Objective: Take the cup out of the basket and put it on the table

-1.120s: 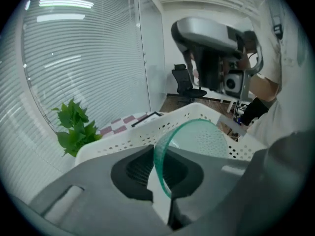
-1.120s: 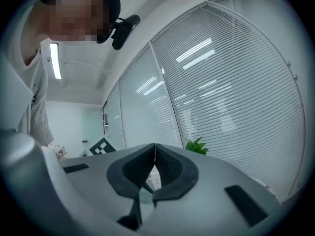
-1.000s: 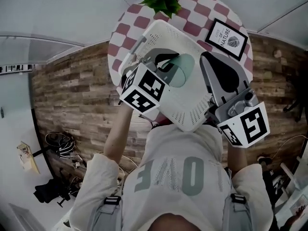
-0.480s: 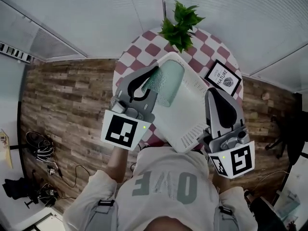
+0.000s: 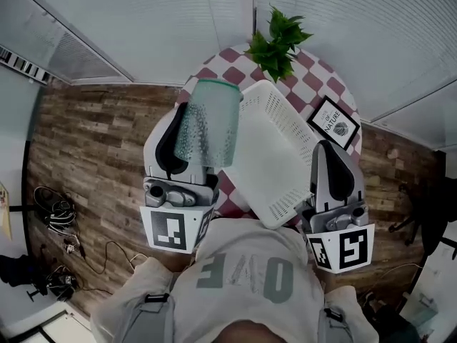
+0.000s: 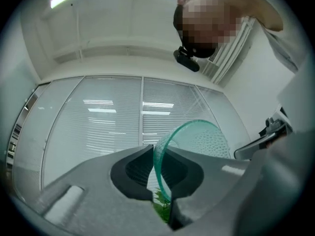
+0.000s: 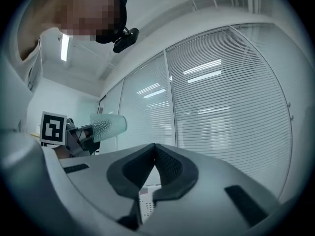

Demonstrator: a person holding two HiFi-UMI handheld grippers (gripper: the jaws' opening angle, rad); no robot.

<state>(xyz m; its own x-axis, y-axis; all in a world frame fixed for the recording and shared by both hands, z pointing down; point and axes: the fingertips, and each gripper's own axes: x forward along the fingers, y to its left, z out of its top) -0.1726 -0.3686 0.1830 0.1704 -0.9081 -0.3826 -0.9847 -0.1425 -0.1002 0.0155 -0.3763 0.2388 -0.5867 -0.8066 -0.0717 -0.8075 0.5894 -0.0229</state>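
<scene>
The left gripper [image 6: 154, 150] is tilting upward, pinching the rim of the translucent green dimpled plastic cup [image 5: 208, 123], lifted clear above the white perforated plastic basket [image 5: 275, 148] (still tabletop-bound); the right gripper [image 7: 155, 145] is staying closed beside it.

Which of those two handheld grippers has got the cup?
The left gripper: its jaws pinch the rim of the translucent green dimpled cup. The right gripper holds only the white perforated basket, at its edge.
</scene>
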